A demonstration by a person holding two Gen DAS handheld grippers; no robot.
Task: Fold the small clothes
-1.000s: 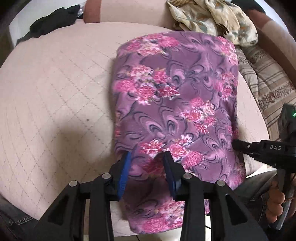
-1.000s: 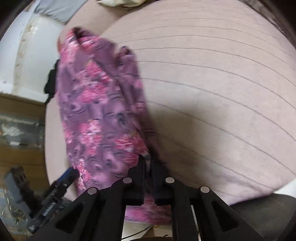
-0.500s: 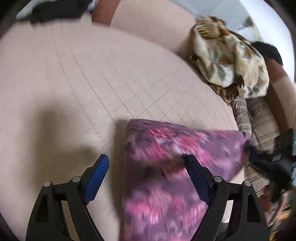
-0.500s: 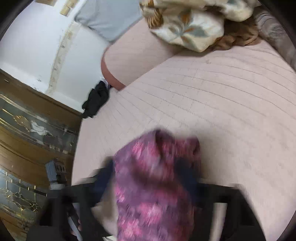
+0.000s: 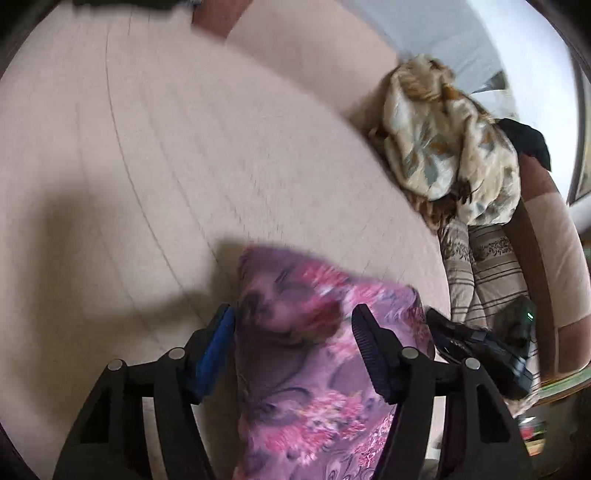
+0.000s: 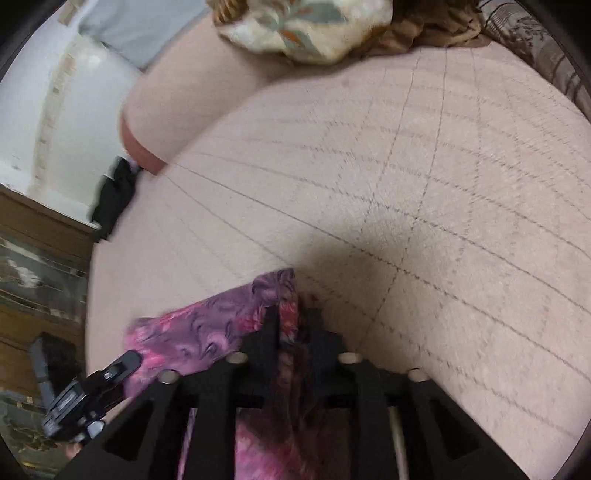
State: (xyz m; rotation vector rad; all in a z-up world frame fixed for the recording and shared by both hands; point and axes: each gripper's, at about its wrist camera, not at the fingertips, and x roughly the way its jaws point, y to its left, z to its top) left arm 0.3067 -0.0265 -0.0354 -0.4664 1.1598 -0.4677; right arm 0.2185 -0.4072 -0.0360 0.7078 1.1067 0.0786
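Note:
A purple garment with pink flowers point(image 5: 314, 354) hangs lifted over the pink quilted couch seat point(image 5: 184, 166). My left gripper point(image 5: 291, 325) has its jaws wide apart, with the cloth's upper left part bunched between them; the blue pad point(image 5: 218, 343) touches the cloth edge. My right gripper point(image 6: 291, 325) is shut on the garment's other top corner point(image 6: 280, 295). In the left wrist view the right gripper point(image 5: 443, 328) sits at the cloth's right corner. In the right wrist view the left gripper point(image 6: 122, 365) sits at the cloth's left end point(image 6: 207, 332).
A crumpled cream floral cloth point(image 5: 450, 147) lies at the back right of the couch, also showing in the right wrist view point(image 6: 303, 26). Striped cushions point(image 5: 480, 266) lie to the right. A black garment point(image 6: 114, 195) sits at the couch's far left edge.
The garment lay spread flat on the seat a second ago; both grippers have raised its edge and it now hangs bunched between them. The left jaws opened wider, then narrowed a little.

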